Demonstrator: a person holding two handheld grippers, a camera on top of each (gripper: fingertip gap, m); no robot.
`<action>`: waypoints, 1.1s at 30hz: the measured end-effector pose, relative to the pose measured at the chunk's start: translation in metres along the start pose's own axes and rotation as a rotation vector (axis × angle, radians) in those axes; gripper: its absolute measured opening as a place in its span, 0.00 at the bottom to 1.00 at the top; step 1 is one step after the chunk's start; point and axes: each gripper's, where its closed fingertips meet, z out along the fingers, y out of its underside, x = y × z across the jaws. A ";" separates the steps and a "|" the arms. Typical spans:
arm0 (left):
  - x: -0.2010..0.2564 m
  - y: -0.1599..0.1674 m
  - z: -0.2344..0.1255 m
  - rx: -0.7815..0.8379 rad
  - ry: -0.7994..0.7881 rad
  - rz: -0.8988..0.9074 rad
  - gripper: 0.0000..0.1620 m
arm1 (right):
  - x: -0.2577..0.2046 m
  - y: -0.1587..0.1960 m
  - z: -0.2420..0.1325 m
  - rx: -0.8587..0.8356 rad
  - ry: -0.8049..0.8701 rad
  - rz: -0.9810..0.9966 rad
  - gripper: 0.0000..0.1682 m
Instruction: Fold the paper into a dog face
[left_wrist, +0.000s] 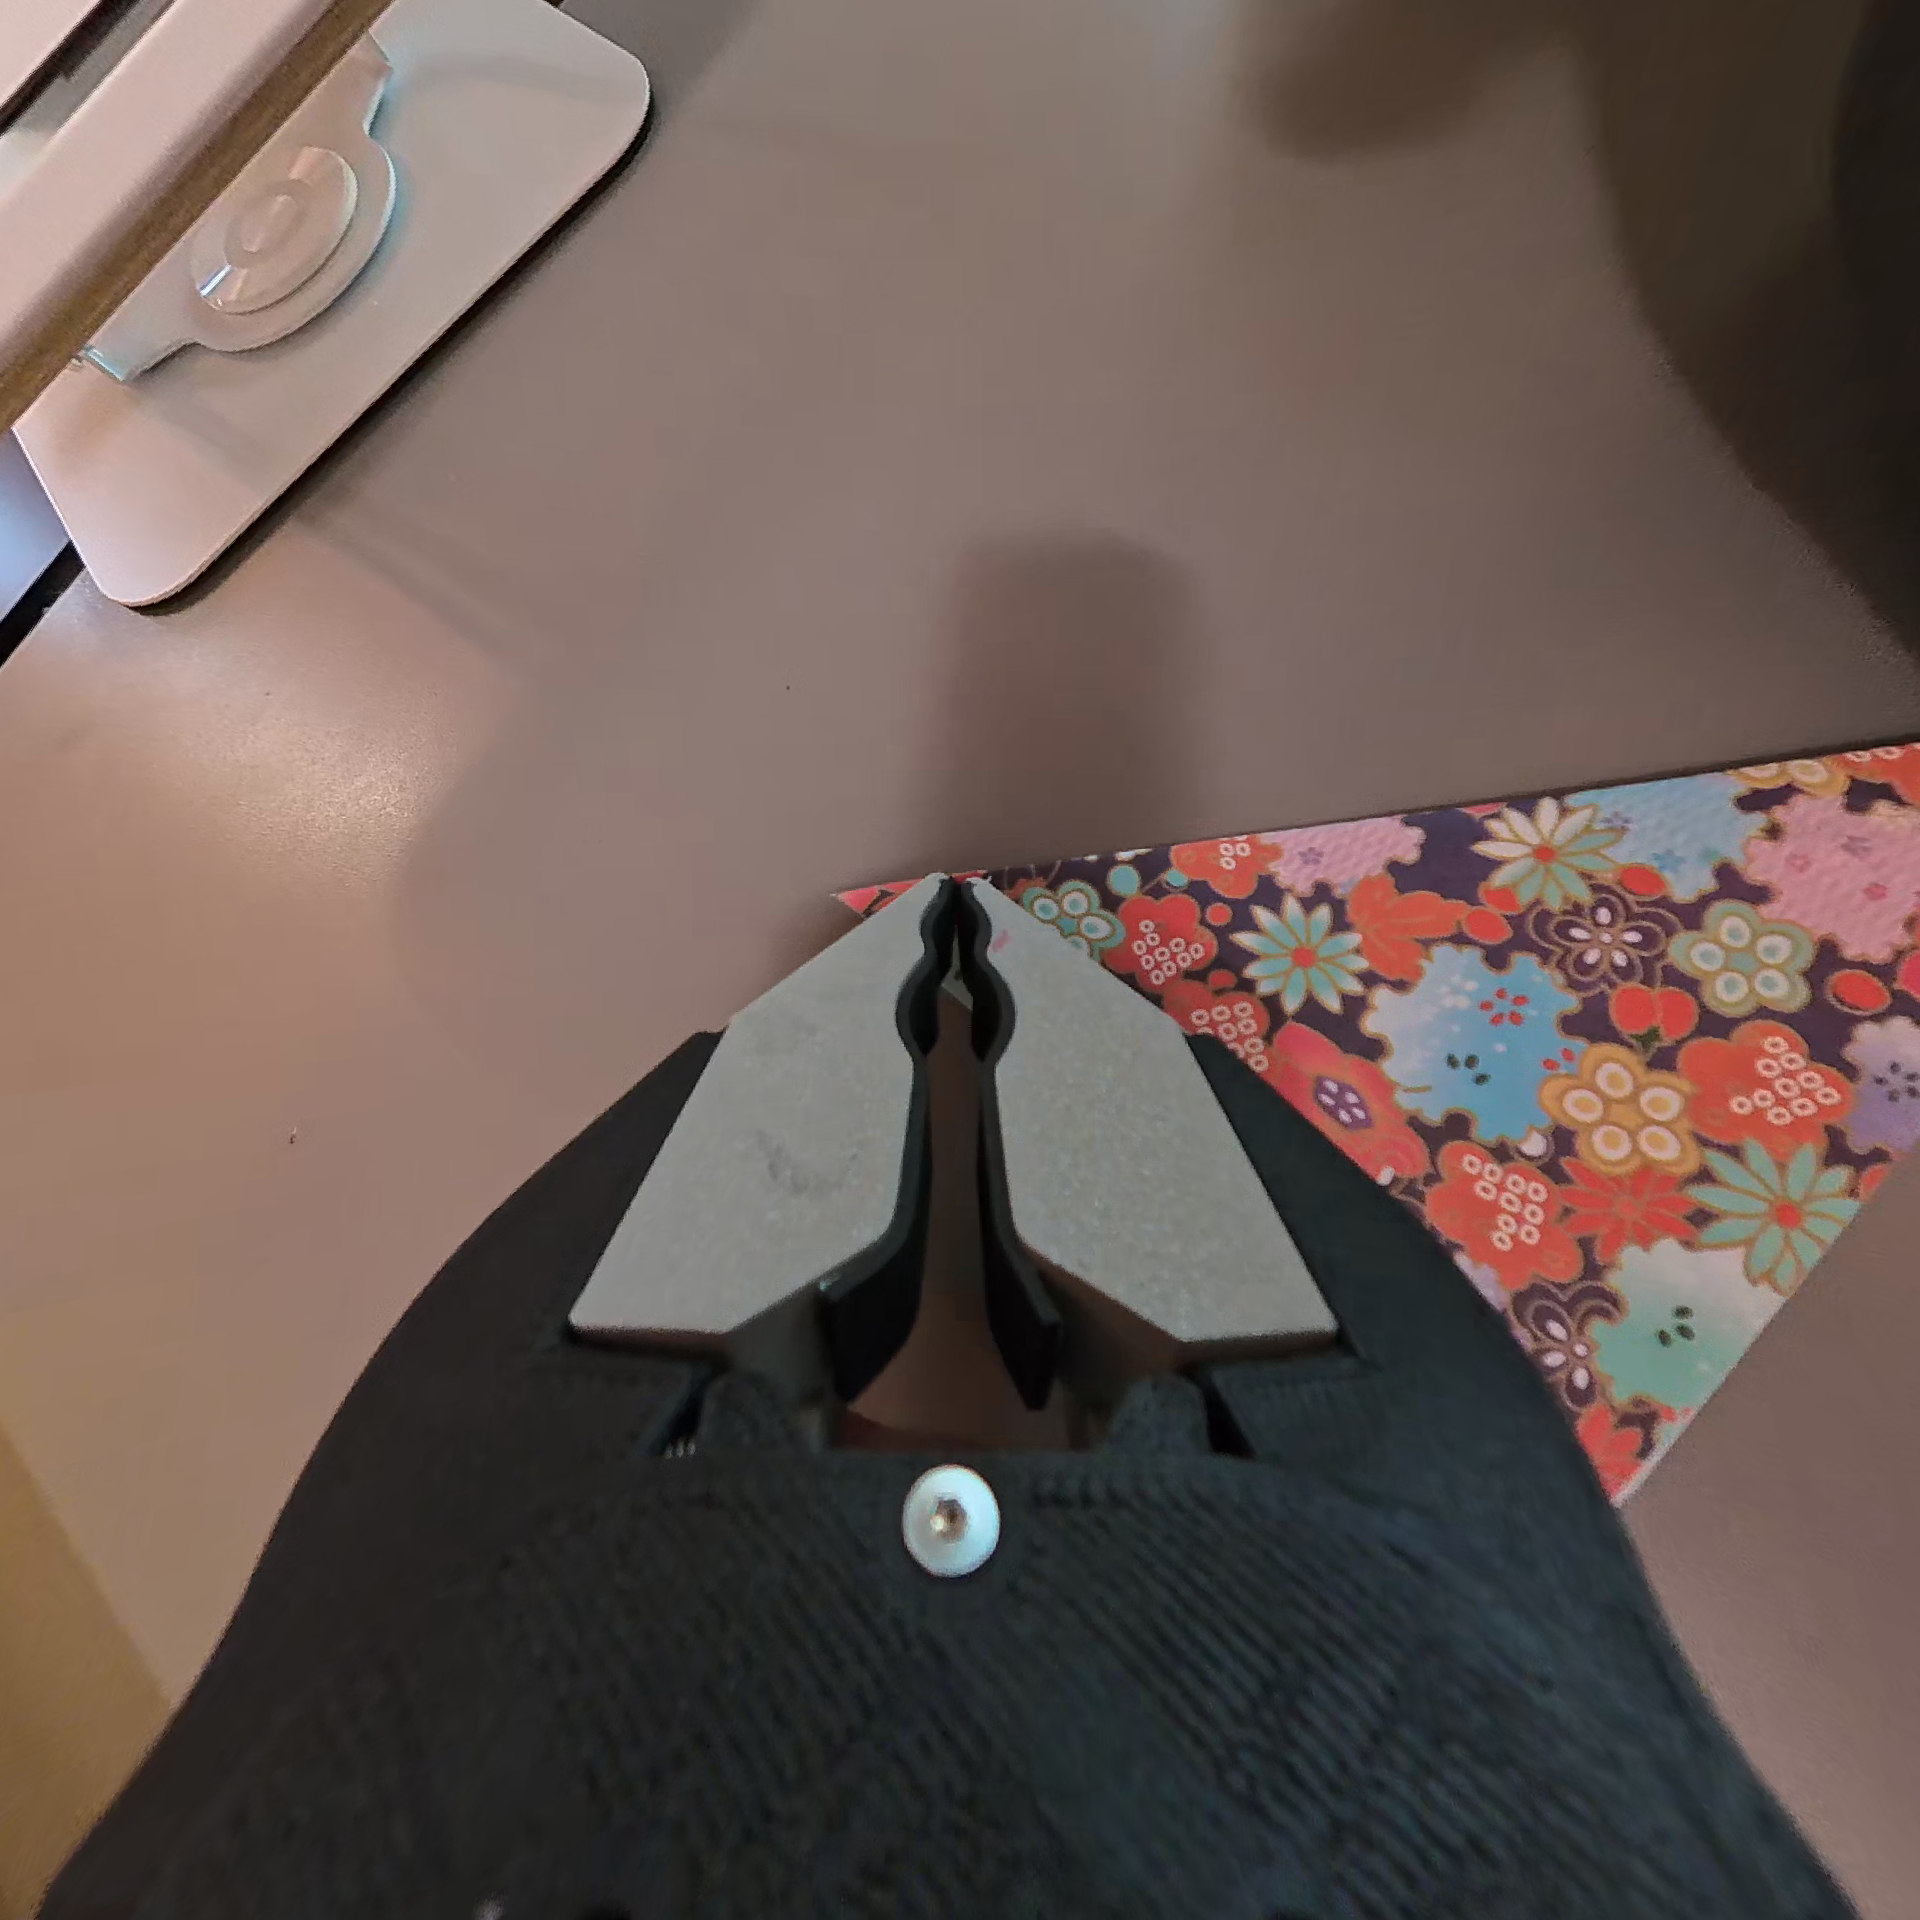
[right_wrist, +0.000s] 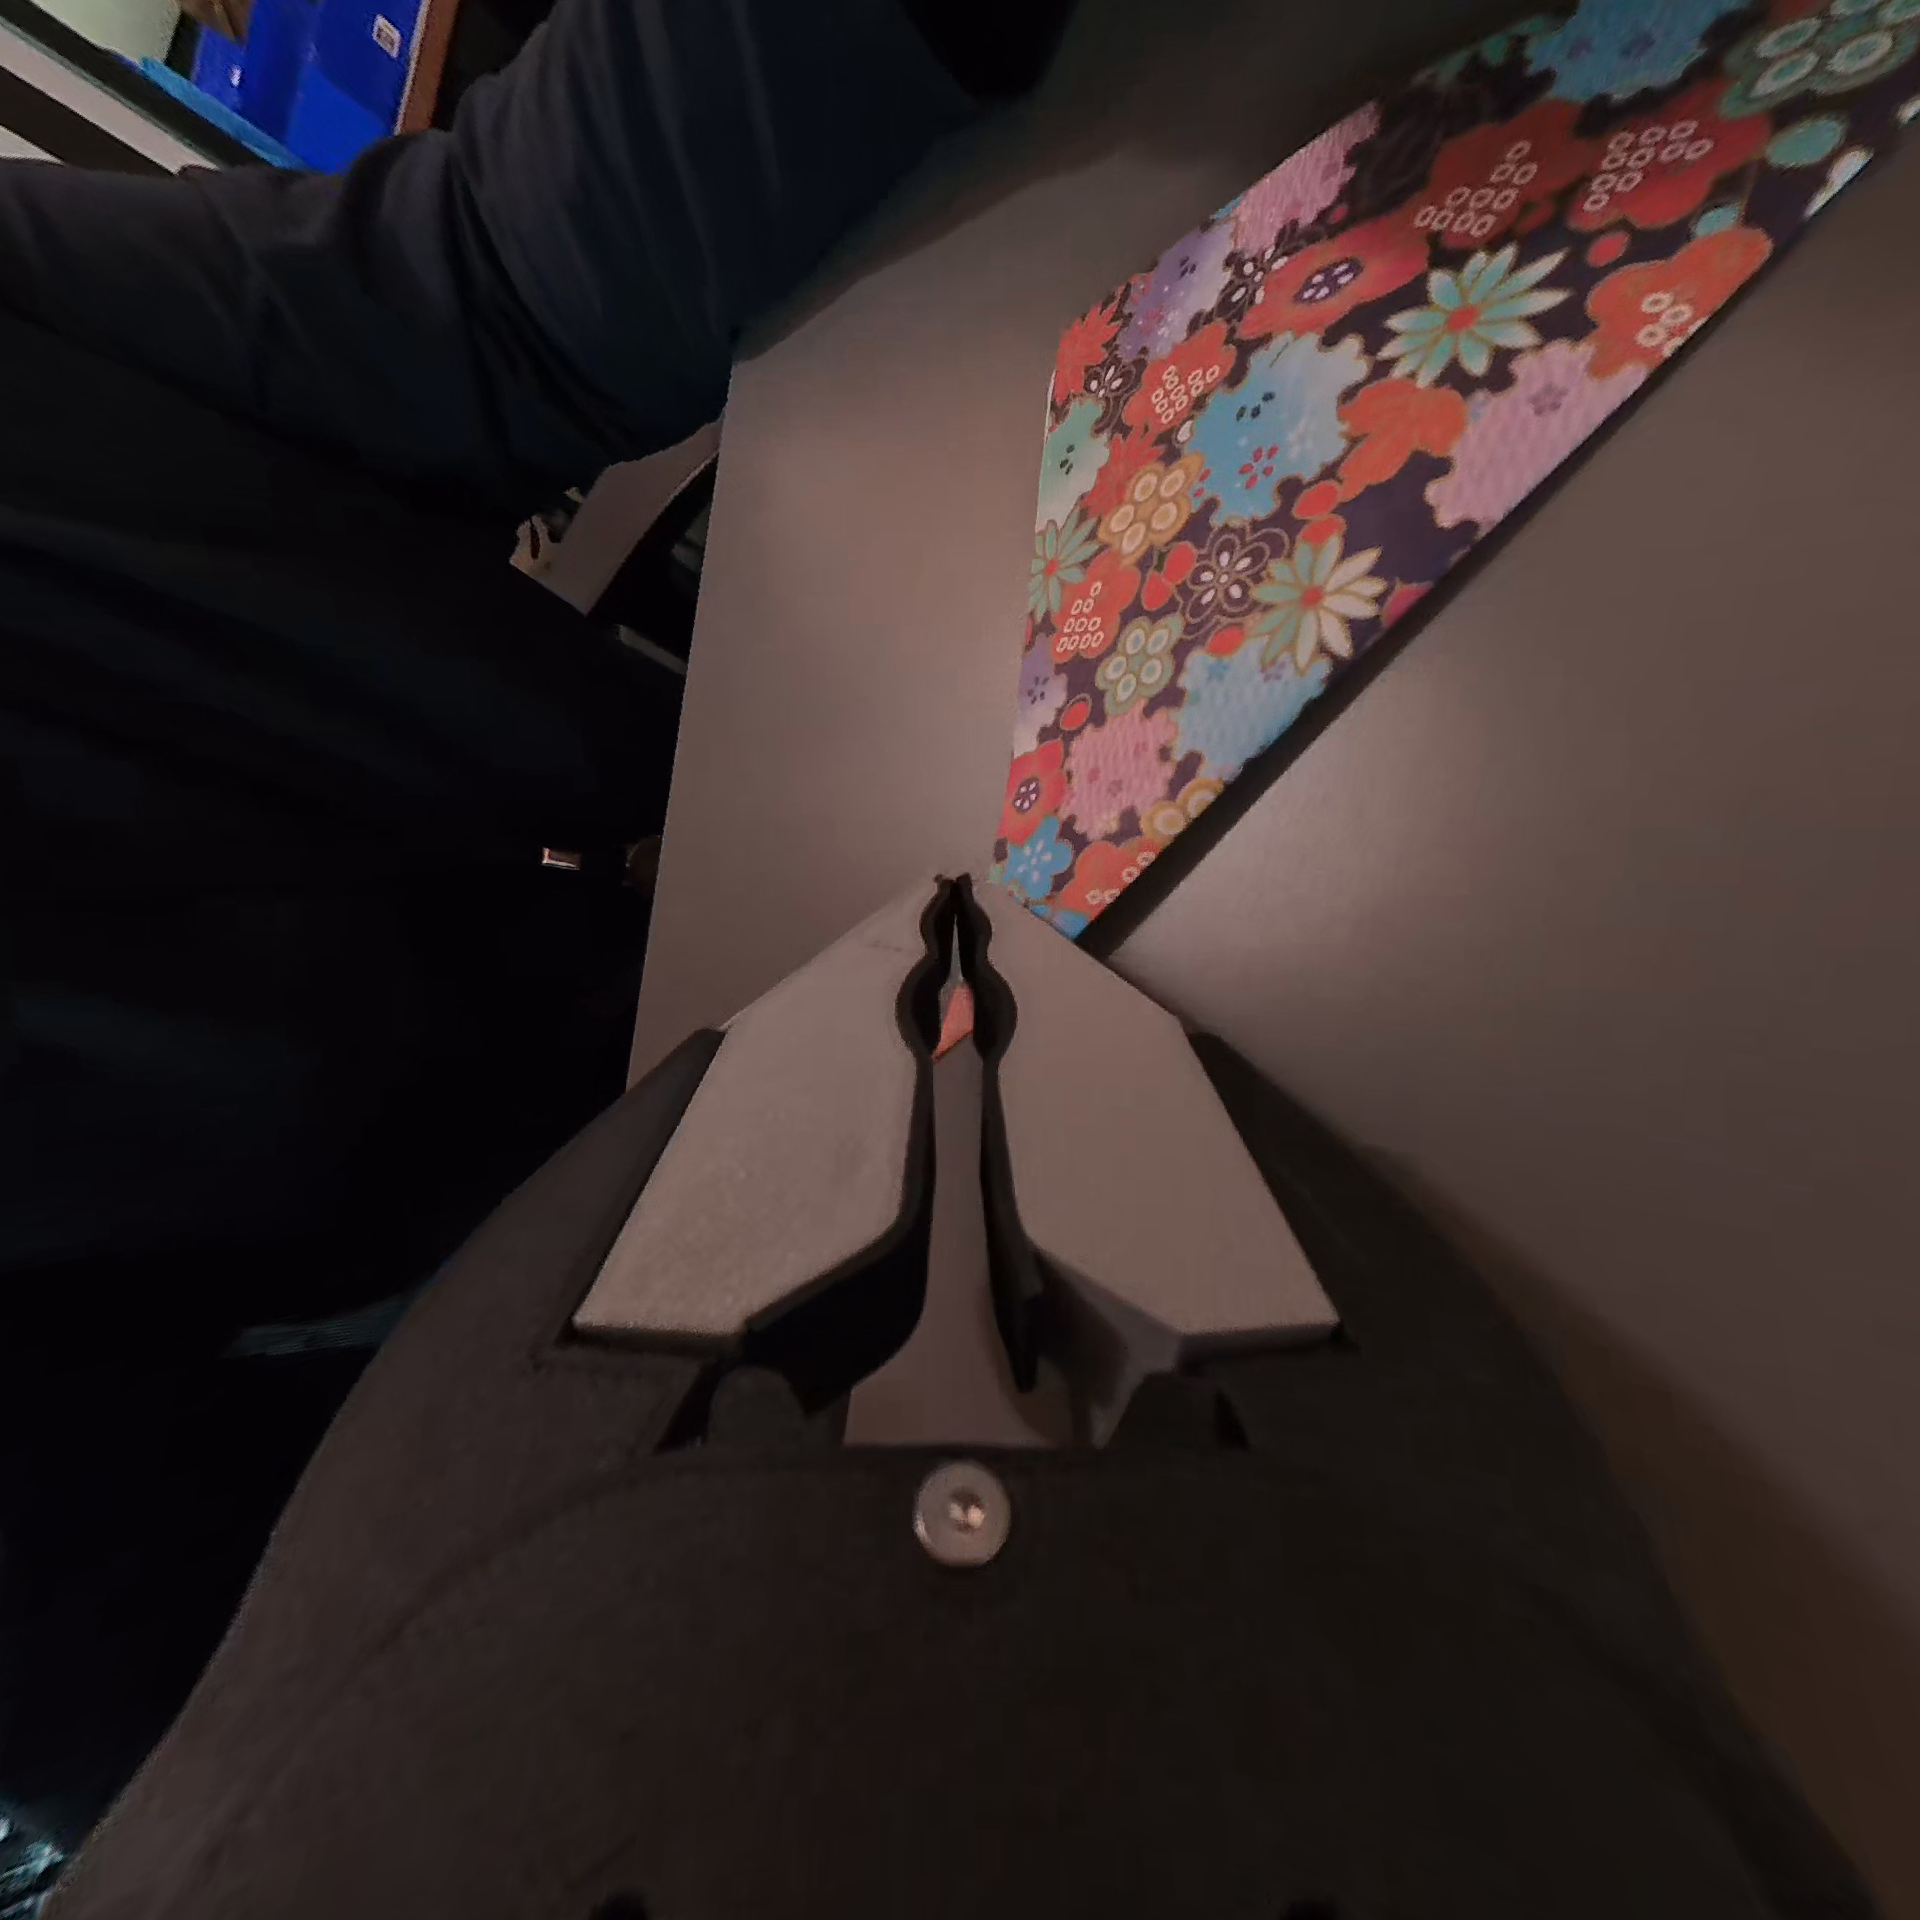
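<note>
The floral paper is folded into a triangle and lies on the brown table. My left gripper is shut at the paper's left corner. A tip of the paper sticks out left of the fingertips, and a pale sliver shows between the pads. In the right wrist view the same paper stretches away up and to the right. My right gripper is shut on its near corner, and an orange bit of paper shows between the pads.
A pale monitor stand base sits at the table's far left. A person's dark sleeve and body fill the left of the right wrist view, past the table edge. Blue bins are behind. The tips of one gripper are about 15 cm away from the tips of the other.
</note>
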 end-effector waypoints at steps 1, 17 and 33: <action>-0.001 0.000 0.000 -0.001 -0.003 -0.002 0.00 | -0.001 0.002 0.000 -0.010 -0.005 -0.001 0.00; -0.032 0.010 0.001 -0.066 -0.224 -0.027 0.00 | -0.006 -0.067 -0.033 0.277 0.360 -0.393 0.18; -0.032 0.010 0.000 -0.075 -0.265 0.018 0.00 | 0.050 -0.060 0.009 0.020 0.691 -0.423 0.32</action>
